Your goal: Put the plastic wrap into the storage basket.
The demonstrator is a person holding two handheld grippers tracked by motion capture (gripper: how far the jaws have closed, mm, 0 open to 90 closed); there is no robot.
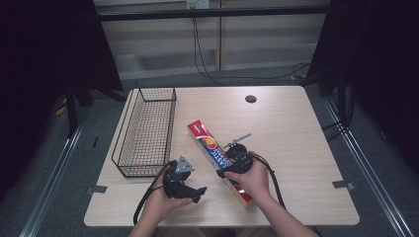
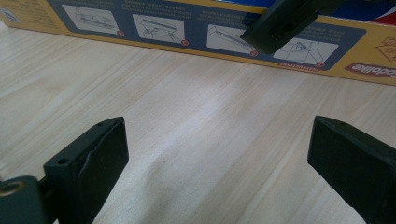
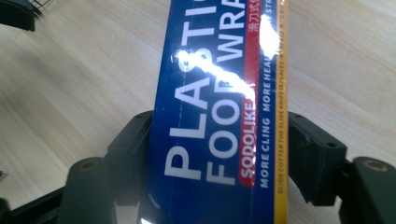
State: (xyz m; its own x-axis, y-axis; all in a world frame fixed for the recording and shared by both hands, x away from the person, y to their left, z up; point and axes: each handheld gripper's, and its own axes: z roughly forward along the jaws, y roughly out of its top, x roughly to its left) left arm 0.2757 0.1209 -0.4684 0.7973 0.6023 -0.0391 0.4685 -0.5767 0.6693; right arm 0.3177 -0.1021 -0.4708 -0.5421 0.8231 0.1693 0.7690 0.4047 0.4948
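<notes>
The box (image 1: pixel 217 160) of plastic food wrap lies flat on the table (image 1: pixel 296 148), slanted, far end toward the middle of the top, near end by the front edge under the person's right hand (image 1: pixel 249 180). In the right gripper view the box (image 3: pixel 219 116) runs lengthwise up betw. the jaws, blue printed face up; a jaw sits against each long side, so the right gripper (image 3: pixel 219 154) is closed on the box w/ both pads touching its edges. In the high view the right gripper (image 1: pixel 237 163) sits over the box's near half.

The left gripper (image 1: pixel 185 185) is low over bare table just left of the box, apart from it. In its own view the left gripper (image 2: pixel 217 158) has jaws spread wide w/ nothing betw. them, only wood grain; the box's yellow side panel (image 2: pixel 187 32) crosses ahead, and a black jaw of the right gripper (image 2: pixel 280 23) presses on it.

A wire basket (image 1: pixel 146 131) stands empty at the table's left side, near the box's far end but not touching.

Step in hand, as I judge it: the grasp is made, lift not yet begun, box flat on the wood. Prob. destination is the basket. Next move calls for a firm squeeze, since the grip is toward one end and the long box may sag or swivel; lift level, swing left, line the box up w/ the basket's long axis, clear the rim, lower in. The left gripper could steady the free end if it droops.
</notes>
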